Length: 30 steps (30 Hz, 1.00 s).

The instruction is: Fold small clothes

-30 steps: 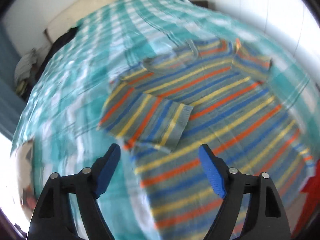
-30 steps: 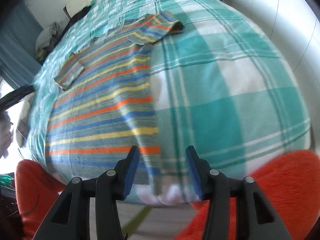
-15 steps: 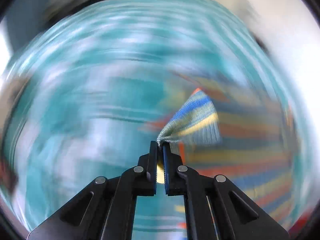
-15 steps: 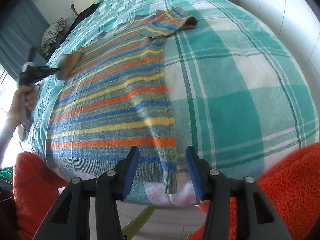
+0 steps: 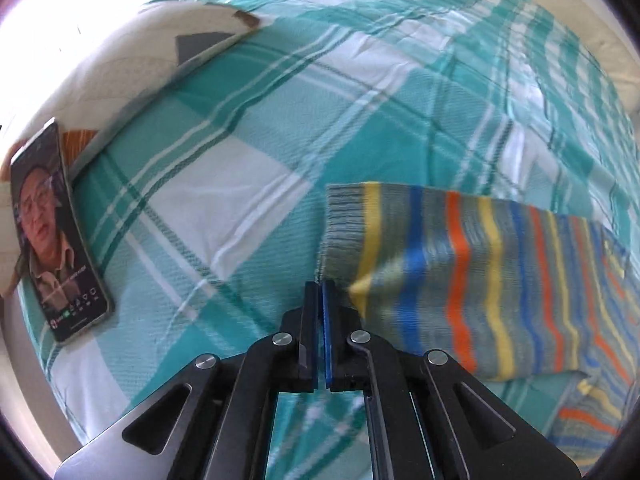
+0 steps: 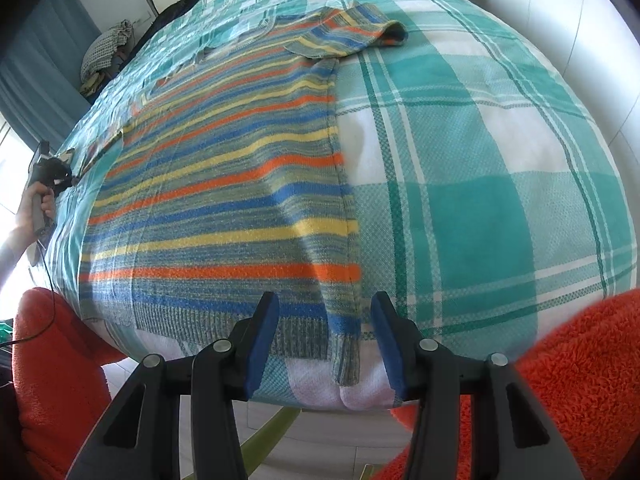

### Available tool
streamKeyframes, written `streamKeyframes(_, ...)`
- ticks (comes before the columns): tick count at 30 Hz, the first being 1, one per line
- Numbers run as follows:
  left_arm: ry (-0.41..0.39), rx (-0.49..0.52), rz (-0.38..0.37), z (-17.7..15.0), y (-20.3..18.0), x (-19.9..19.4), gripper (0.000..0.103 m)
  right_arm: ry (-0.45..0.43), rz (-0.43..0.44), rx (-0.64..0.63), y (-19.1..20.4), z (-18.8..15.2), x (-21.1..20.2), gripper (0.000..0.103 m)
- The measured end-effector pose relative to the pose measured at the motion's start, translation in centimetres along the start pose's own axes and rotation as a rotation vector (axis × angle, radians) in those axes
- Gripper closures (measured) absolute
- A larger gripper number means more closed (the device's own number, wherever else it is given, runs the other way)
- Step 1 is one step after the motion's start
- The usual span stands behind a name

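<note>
A small striped sweater [image 6: 224, 200] in grey, blue, orange and yellow lies flat on a teal plaid bed cover [image 6: 460, 184]. In the left wrist view my left gripper [image 5: 319, 288] is shut on the cuff corner of the sweater's left sleeve [image 5: 448, 276], which stretches out to the right. My right gripper [image 6: 325, 312] is open, its jaws either side of the sweater's lower right hem corner [image 6: 344, 352] at the bed's edge. The other sleeve [image 6: 344, 36] lies folded at the far end.
A phone [image 5: 56, 236] with a lit screen lies on the cover at the left, next to a white pillow [image 5: 132, 60]. Orange fleece [image 6: 576, 380] flanks the right gripper. Dark clothes [image 6: 176, 6] lie at the head of the bed.
My left gripper closed on the left sleeve cuff and pulled it outward to the left, toward the phone. My right gripper moved closer to the hem corner and stayed open.
</note>
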State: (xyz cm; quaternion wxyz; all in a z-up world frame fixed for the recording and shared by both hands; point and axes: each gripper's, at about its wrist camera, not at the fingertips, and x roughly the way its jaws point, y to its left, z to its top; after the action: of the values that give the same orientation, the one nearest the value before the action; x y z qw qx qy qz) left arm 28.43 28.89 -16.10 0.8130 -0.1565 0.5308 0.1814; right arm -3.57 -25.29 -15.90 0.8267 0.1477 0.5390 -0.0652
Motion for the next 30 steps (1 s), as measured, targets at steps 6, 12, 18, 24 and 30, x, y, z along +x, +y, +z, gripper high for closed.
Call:
streamKeyframes(6,-0.026,0.087,0.017,-0.8,-0.3,-1.1,0.071,-0.003,0.035,0.005,-0.7,3.3,-2.0,0.036)
streamKeyframes(12,-0.085,0.037,-0.034,-5.8,2.1,-6.0,0.025,-0.192,-0.136,-0.352,2.1,14.8,-2.9,0.022)
streamKeyframes(18,-0.073,-0.048,-0.132,-12.8,4.4,-7.9,0.023,-0.123,-0.111,-0.558,6.0,23.1,8.4,0.024)
streamKeyframes(24,-0.049,-0.061,-0.121,-12.8,5.0,-6.8,0.024,-0.12,-0.095,-0.282,0.5,26.9,10.4,0.098)
streamKeyframes(30,-0.043,-0.083,-0.122,-12.5,4.6,-6.0,0.023,-0.313,-0.047,0.311,-17.6,25.9,-1.0,0.098)
